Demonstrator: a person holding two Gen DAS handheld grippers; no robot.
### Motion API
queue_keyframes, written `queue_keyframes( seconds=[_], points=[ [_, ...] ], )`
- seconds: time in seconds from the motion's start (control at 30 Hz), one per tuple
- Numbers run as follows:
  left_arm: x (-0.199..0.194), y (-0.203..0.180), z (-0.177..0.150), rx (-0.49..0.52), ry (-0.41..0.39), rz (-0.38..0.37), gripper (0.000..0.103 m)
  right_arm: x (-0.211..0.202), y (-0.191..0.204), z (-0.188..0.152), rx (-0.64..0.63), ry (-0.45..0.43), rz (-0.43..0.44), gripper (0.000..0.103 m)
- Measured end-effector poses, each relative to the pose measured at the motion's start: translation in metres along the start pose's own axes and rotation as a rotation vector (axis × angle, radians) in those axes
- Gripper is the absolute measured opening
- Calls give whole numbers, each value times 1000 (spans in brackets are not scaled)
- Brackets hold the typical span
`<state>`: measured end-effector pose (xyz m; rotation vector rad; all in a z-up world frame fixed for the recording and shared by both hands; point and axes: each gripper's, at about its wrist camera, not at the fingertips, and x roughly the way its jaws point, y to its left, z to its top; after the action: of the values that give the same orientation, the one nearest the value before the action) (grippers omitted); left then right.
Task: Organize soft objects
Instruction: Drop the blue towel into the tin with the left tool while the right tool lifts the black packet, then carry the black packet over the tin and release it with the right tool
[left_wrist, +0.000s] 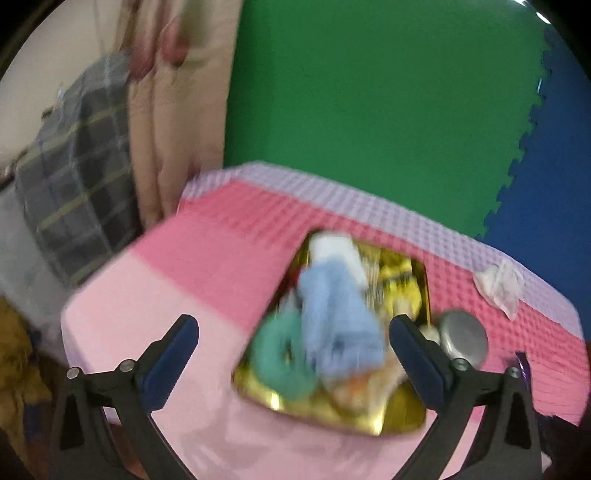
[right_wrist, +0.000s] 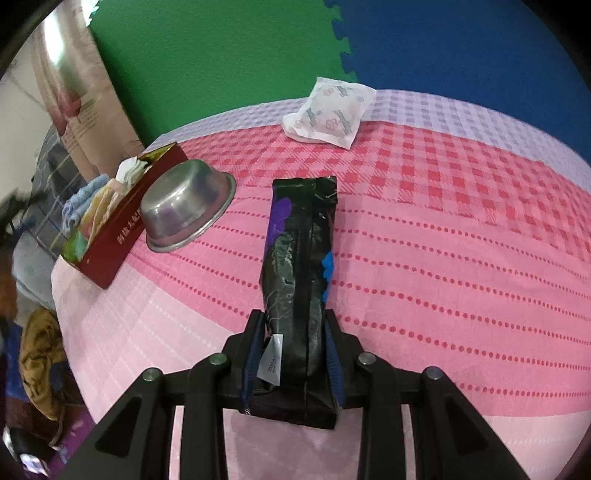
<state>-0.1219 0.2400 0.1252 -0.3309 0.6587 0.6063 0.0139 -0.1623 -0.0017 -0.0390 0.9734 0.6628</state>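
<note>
Left gripper (left_wrist: 293, 332) stands spread wide with nothing pinched, above a gold-lined box (left_wrist: 402, 421) on the pink bedspread (left_wrist: 147, 314). Blurred by motion, a light blue cloth (left_wrist: 336, 314), a green fuzzy ring (left_wrist: 280, 354) and a white item (left_wrist: 334, 247) lie inside the box. A steel bowl (left_wrist: 463, 338) sits just beside it.

Right gripper (right_wrist: 295, 332) pinches the near end of a long black packet (right_wrist: 301, 258), which stretches away over the bedspread. Farther off lie a white patterned pouch (right_wrist: 330, 112), the upturned bowl and the red-sided box.
</note>
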Motion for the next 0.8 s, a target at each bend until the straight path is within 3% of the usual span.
queue_keyframes(
  seconds=[0.17, 0.33, 0.67, 0.8],
  points=[
    [-24, 14, -51, -77, 69, 16, 102, -4, -4, 11, 104, 10, 91, 31],
    [-34, 7, -85, -2, 61, 98, 102, -14, 24, 38, 124, -18, 181, 31],
    [-35, -7, -89, 126, 21, 134, 102, 22, 139, 118, 84, 28, 352, 32],
    [-39, -4, -84, 121, 8, 130, 102, 49, 186, 145, 54, 64, 344, 31]
  ],
)
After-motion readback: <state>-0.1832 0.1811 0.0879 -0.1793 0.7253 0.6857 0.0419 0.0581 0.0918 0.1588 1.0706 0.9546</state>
